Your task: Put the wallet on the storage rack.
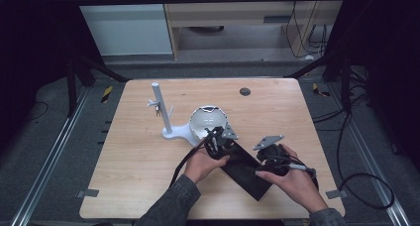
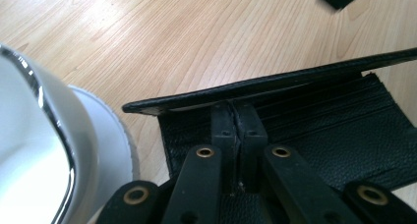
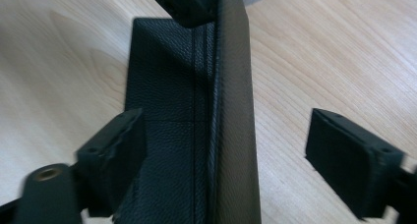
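Pinching the black case [image 2: 314,130], left hand-held gripper [image 2: 239,117] is closed; right hand-held gripper [image 3: 226,150] straddles it, open

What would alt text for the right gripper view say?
Open right gripper straddles the raised flap of a black leather case lying on a wooden table. The left gripper grips the flap's far end.

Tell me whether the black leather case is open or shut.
Partly open. The black leather case lies on the table, one flap raised on edge, pinched by the left gripper.
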Demonstrator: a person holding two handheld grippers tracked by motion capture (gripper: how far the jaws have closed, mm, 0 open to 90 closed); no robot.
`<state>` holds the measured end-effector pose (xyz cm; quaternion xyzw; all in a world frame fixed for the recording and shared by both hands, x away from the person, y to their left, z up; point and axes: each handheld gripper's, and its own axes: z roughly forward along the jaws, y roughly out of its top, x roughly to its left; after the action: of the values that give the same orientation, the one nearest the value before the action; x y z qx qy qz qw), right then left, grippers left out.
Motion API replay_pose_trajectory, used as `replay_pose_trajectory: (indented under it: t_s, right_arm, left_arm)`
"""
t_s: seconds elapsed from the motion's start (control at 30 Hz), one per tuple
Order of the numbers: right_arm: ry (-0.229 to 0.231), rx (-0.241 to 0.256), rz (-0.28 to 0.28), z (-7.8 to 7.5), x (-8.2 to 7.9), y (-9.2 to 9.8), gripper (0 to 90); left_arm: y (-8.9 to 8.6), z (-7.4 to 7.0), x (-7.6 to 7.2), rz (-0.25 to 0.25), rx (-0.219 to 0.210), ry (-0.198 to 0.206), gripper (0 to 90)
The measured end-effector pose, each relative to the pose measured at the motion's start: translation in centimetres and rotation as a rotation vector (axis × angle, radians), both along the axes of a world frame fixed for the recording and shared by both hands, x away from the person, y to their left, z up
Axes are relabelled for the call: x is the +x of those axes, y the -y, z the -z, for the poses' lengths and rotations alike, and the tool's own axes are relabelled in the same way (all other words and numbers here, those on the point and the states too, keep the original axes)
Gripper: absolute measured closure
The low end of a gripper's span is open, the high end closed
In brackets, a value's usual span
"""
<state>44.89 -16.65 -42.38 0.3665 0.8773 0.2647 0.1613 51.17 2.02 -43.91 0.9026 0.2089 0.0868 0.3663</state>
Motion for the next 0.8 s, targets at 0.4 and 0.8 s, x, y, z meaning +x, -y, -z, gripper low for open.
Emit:
replay_pose_trajectory:
  t_s: [0.4,0.8]
  right_arm:
    - [-0.105,-0.092,0.002,1.3,2.2,-1.0,38.2]
    - [-0.114,-0.172,-0.014,2.5,2.8,-2.0,69.2]
  left_arm:
    - [-0.4,-0.4,0.4,-0.003,0.007,-0.006,88.6]
    - [-1.3,-0.9,0.1,-0.032,0.0,0.01,82.9]
